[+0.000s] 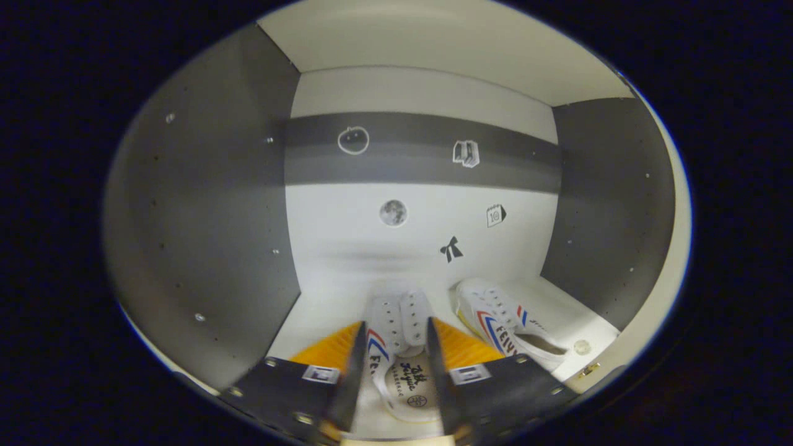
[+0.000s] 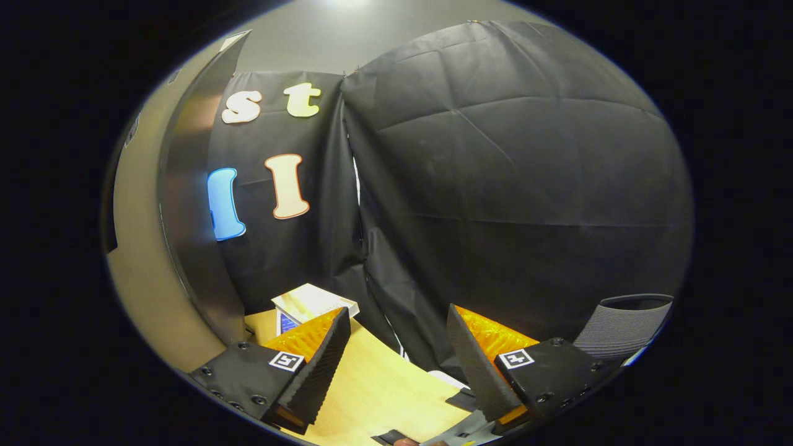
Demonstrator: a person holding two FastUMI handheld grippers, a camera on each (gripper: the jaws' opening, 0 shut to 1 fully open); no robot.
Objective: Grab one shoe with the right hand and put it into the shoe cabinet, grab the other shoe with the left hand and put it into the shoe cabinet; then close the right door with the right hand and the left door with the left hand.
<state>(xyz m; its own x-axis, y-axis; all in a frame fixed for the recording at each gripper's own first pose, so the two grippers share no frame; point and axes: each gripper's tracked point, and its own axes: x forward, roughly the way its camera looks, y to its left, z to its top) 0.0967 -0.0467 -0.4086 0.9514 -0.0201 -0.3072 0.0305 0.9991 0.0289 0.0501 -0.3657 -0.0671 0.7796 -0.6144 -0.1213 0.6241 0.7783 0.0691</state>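
Left gripper [image 1: 396, 359] reaches into shoe cabinet [image 1: 204, 204], jaws closed on heel of white shoe [image 1: 399, 347] resting on cabinet floor. Second shoe [image 1: 502, 325] just right of it, toe to stickered back wall. Right gripper [image 2: 396, 353] hovers over bench [image 2: 372, 390], jaws released, facing black cloth; chair [image 2: 626, 325] beyond.

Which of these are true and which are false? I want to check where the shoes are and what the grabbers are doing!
1. Two shoes are inside the shoe cabinet. True: one shoe lies between the left gripper's fingers, the other shoe lies to its right.
2. The right gripper is holding a shoe. False: its fingers are spread with nothing between them.
3. The cabinet's back wall has stickers. True.
4. The shoes are black. False: they are white with red and blue stripes.
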